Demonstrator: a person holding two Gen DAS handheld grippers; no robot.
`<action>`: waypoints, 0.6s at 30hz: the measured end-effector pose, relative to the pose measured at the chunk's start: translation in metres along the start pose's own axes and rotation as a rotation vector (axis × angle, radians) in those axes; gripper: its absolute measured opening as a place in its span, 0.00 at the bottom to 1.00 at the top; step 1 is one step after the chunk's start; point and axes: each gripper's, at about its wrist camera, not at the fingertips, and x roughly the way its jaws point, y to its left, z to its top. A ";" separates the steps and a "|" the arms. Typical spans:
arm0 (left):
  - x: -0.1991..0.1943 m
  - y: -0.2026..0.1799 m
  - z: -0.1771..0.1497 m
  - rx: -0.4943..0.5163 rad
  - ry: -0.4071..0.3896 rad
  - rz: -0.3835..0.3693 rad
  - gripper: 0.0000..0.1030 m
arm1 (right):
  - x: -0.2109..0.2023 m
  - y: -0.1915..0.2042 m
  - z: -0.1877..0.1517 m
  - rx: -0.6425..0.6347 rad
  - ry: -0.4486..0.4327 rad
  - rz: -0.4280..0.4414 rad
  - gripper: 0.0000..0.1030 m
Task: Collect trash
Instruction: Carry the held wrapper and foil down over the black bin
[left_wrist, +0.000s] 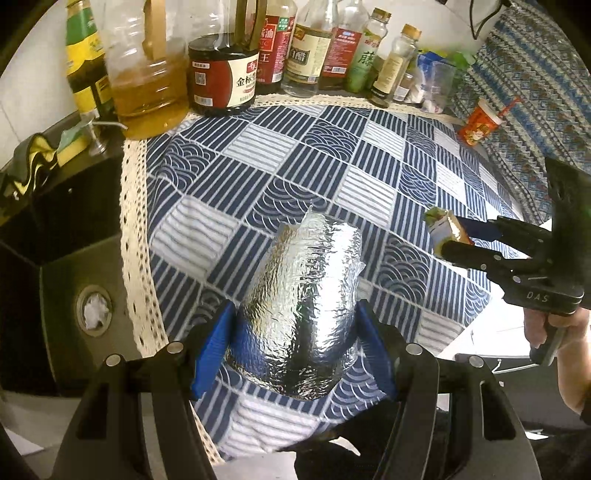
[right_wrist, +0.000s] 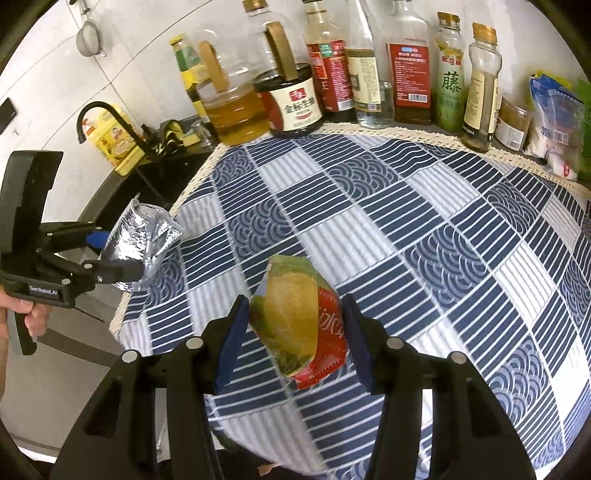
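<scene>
Trash in two pieces, both carried above the worktop (right_wrist: 424, 229). Left gripper (left_wrist: 295, 332) points steeply down, its blue-padded fingers (left_wrist: 214, 350) pinching a crumpled silver foil pouch (left_wrist: 306, 295) by its sides; the pouch is creased all over, with one torn upper edge. Right gripper (right_wrist: 295, 332) is likewise angled down, fingers (right_wrist: 231, 343) clamped on a crushed snack wrapper (right_wrist: 295, 325), yellow-green with a red panel of white lettering. A hand (right_wrist: 22, 310) grips the left tool's handle at the frame edge in the right wrist view; the rest of the arm is cut off. Blue-and-white patchwork tablecloth (left_wrist: 332, 166) with cream lace trim covers the worktop beneath. Dark sink (left_wrist: 66, 266) lies beside it, something white and indistinct in its drain. Farther back: an orange-red cup (left_wrist: 480, 125) lying tipped, then a row of condiment bottles (right_wrist: 332, 74) against the wall, their tops cut off.
</scene>
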 end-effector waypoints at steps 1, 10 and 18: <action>-0.002 -0.002 -0.005 -0.003 -0.004 -0.004 0.62 | -0.002 0.003 -0.003 -0.002 0.001 0.003 0.50; -0.018 -0.021 -0.053 -0.011 -0.024 -0.040 0.62 | -0.018 0.038 -0.038 -0.006 0.006 0.020 0.50; -0.028 -0.028 -0.102 -0.040 -0.033 -0.067 0.62 | -0.024 0.073 -0.076 -0.003 0.015 0.050 0.50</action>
